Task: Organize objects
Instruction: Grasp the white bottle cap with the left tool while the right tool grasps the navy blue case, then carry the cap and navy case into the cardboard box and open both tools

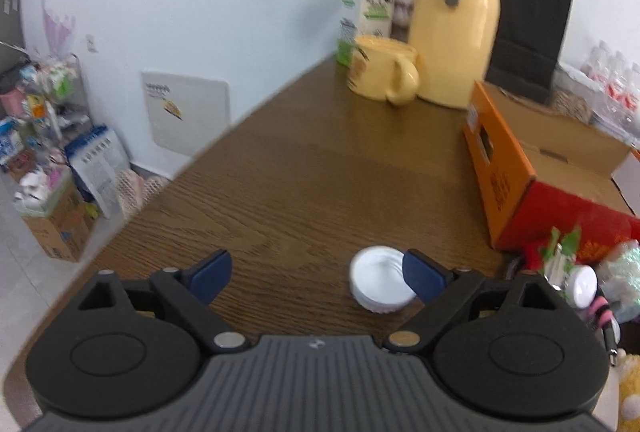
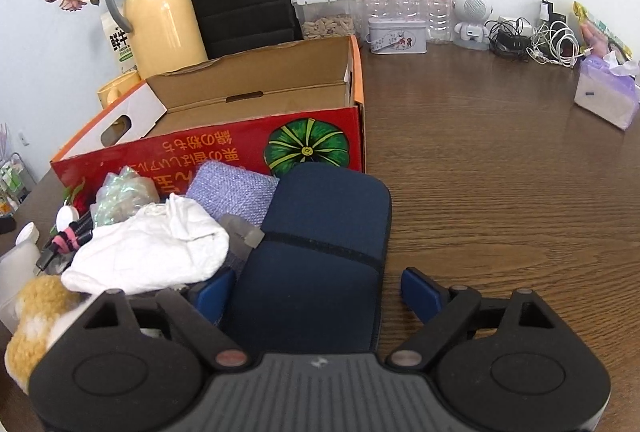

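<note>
Navy fabric covers the case that lies flat on the wooden table, close to the near edge and just in front of the red front wall of the open cardboard box. The right gripper stands with its jaws wide and the near end of the case between them; the left pad seems to be at the case's side, the right pad is clearly apart from it, so nothing is gripped yet. I think the jaws straddle it because this hand means to lift it into the box. The long axis of the case runs away from the gripper toward the box, leaning a little to the right; its dark band crosses the short way. Beside it on the left lies a heap of loose things, with a white cloth on top. The left gripper is also open and holds nothing. A white lid lies hollow side up just beside its right pad, toward the table's left edge, probably the next thing for this hand.
</note>
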